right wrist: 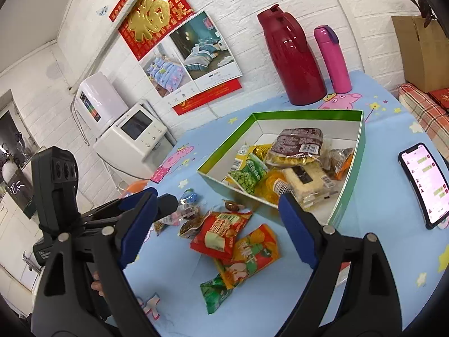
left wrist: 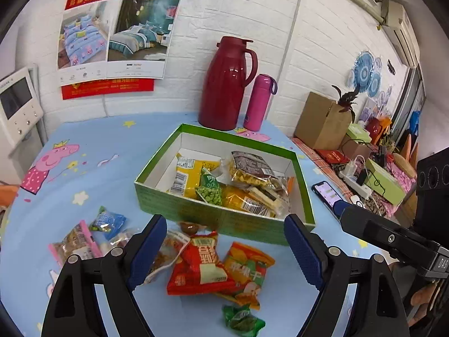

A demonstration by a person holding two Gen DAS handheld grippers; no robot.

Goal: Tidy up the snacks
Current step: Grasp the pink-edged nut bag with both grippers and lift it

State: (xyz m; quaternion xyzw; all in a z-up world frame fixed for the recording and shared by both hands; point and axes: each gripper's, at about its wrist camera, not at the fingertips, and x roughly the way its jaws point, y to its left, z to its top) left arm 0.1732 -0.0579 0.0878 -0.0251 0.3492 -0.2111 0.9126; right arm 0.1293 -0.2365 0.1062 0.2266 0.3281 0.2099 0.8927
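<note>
Several loose snack packets in front of the green box (left wrist: 224, 221), on the blue cloth (left wrist: 112, 174).
Red packet (left wrist: 200, 264) and orange packet (left wrist: 247, 269): light, crinkly, slippery, probably crushable; best pinched at a sealed edge. Left gripper (left wrist: 224, 252) and right gripper (right wrist: 216, 224) both gape, empty, above them.

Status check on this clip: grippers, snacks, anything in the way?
Left gripper and right gripper open, empty. Green box part-filled; red packet, orange packet among snacks loose on table. Nothing blocking.

Glossy plastic snack wrappers (left wrist: 196, 264) crinkle on my matt printed cloth (left wrist: 98, 179); beside them, a cardboard box (left wrist: 213, 219) and shiny red jug (left wrist: 224, 84).
</note>
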